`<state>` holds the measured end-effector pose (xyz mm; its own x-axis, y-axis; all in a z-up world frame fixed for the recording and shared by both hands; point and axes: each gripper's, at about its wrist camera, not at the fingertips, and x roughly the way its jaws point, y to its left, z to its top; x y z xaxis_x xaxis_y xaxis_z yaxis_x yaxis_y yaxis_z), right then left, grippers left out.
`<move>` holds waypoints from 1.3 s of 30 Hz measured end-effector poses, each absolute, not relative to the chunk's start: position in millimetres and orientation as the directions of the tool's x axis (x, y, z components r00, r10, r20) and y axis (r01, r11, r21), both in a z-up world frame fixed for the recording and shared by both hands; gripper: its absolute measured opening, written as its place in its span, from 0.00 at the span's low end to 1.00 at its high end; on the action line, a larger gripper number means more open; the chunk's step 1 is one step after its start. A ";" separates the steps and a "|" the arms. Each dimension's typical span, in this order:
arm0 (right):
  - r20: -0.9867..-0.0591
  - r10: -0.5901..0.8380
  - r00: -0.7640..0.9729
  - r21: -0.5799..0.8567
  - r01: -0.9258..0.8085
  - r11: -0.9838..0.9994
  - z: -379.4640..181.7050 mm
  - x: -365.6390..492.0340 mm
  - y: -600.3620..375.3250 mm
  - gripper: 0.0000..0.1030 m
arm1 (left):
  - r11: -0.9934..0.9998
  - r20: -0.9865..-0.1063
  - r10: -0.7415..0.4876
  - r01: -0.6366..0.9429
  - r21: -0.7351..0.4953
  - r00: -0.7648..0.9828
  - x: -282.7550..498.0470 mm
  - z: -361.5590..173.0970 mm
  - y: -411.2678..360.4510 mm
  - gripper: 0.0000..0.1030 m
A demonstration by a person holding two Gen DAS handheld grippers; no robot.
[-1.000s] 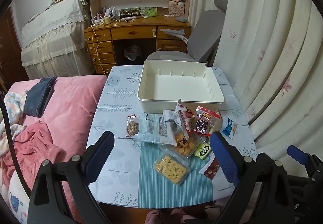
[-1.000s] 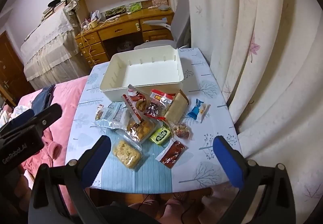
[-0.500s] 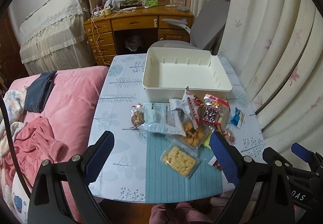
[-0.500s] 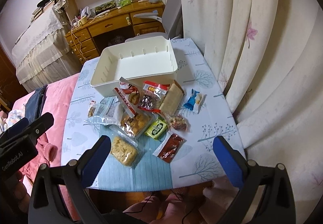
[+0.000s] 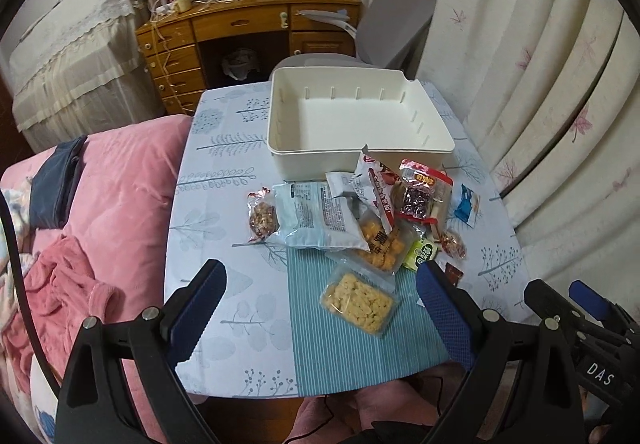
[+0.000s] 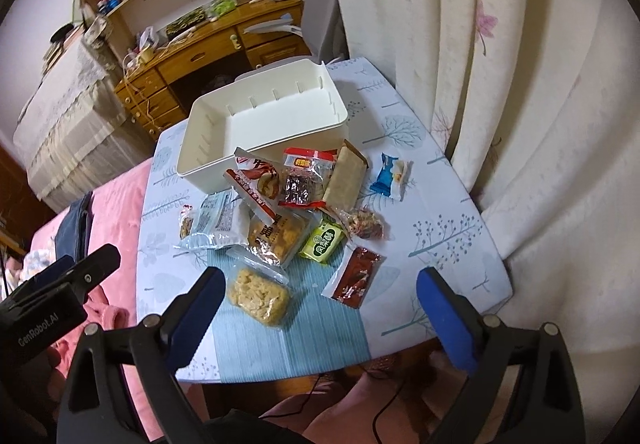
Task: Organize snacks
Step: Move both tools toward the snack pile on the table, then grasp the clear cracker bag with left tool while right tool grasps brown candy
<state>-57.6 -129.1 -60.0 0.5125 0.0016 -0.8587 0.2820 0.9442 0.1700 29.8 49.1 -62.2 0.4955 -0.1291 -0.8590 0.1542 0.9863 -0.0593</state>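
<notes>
An empty cream plastic bin [image 5: 436, 132] [image 6: 200, 172] stands at the far end of a small table. A pile of snack packets lies in front of it: a pale blue pouch [image 5: 316, 216], a clear pack of yellow biscuits [image 5: 358, 302] [image 6: 258, 296], a green packet [image 6: 323, 241], a dark red sachet [image 6: 354, 278], a blue candy [image 5: 466, 206] [image 6: 390, 176]. My left gripper [image 5: 320, 308] is open and empty above the table's near edge. My right gripper [image 6: 318, 308] is open and empty, above the near edge, over the biscuits and the sachet.
The table [image 5: 212, 204] has a leaf-print cloth with a teal striped runner. A pink bed [image 5: 100, 204] lies to the left, curtains [image 5: 540, 64] to the right, a grey chair [image 5: 396, 28] and a wooden desk [image 5: 240, 28] behind the bin.
Both grippers have moved forward and down toward the table, so the snacks and bin look nearer. Both stay open. Nothing on the table has moved.
</notes>
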 end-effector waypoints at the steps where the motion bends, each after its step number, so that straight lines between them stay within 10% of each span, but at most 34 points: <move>1: -0.861 0.004 0.509 0.177 0.292 0.940 -62.5 -58.0 -129.3 0.94 | 0.985 -0.863 -0.134 0.161 -0.062 0.487 32.4 -64.0 48.9 0.93; 21: -0.951 0.194 0.241 0.302 0.585 0.753 -169.7 -35.2 -184.0 0.85 | 0.976 -0.976 -0.216 0.008 -0.215 0.027 93.3 -180.2 45.6 0.92; 39: -0.967 0.214 -0.135 0.132 0.452 0.882 -262.1 51.5 -176.5 0.59 | 0.949 -0.923 -0.241 -0.270 -0.160 -0.300 119.3 -290.9 15.0 0.89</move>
<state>51.5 -176.5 -262.1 -0.1355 0.2139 -0.9674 0.4516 0.8824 0.1319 119.3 15.0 -290.9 -0.2997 -0.2413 -0.9230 -0.2702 0.9493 -0.1605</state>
